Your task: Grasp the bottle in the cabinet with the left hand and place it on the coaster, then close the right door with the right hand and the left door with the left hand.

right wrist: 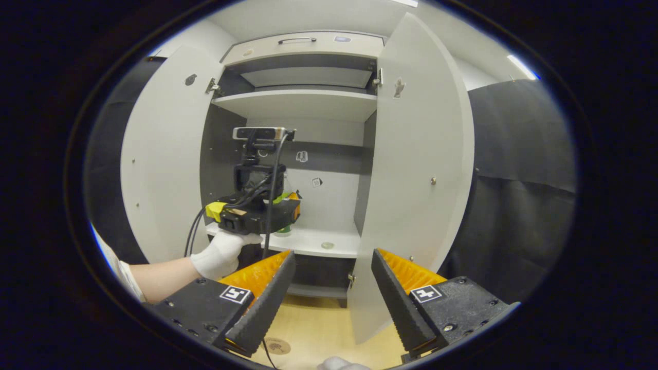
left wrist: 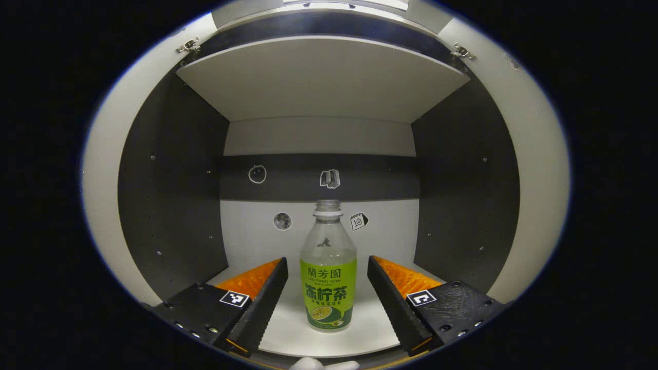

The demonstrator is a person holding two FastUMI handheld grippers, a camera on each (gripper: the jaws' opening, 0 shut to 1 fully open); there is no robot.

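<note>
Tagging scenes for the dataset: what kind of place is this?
Likely a staged recording booth, not a real kitchen: a white cabinet with both doors open stands against black cloth walls. A single bottle sits on its shelf, and a gloved hand holds the left claw up to it.

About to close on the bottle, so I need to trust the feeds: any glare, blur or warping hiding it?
Left gripper view: the bottle is sharp and evenly lit, no glare, standing between the open left gripper's fingers; fisheye bows the shelf edges. Right gripper view: the cabinet interior is dimmer, the right door bulges with distortion, and the bottle is mostly hidden behind the left gripper.
</note>
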